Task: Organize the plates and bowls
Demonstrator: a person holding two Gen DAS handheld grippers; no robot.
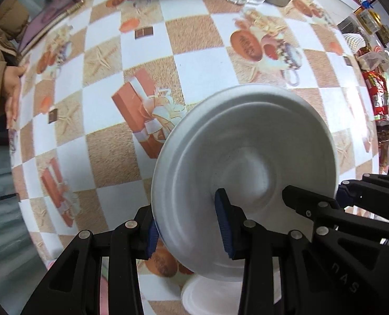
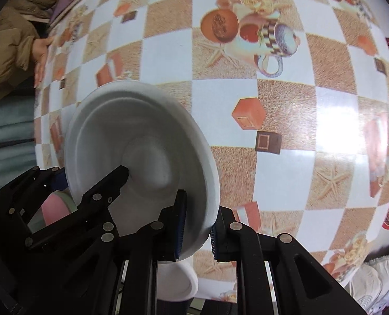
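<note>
Left wrist view: my left gripper (image 1: 189,225) is clamped on the rim of a white foam plate (image 1: 244,152), one blue-padded finger outside the edge at 7 o'clock, the other inside the well. The plate is tilted up off the checkered tablecloth (image 1: 194,68), filling the frame from centre to 4 o'clock. My right gripper (image 1: 315,199) reaches in from 4 o'clock onto the same plate. Another white foam dish (image 1: 207,296) lies on the cloth at 6 o'clock.

Right wrist view: my right gripper (image 2: 197,225) pinches the opposite rim, pads either side of the edge near 6 o'clock. The left gripper (image 2: 89,183) comes in from 8 o'clock. A bystander's hand (image 2: 41,52) rests on the table edge at 10 o'clock.

I judge the plate very light, stiff but brittle and easily dented; the rolled rim is the place to hold, with light pressure.
</note>
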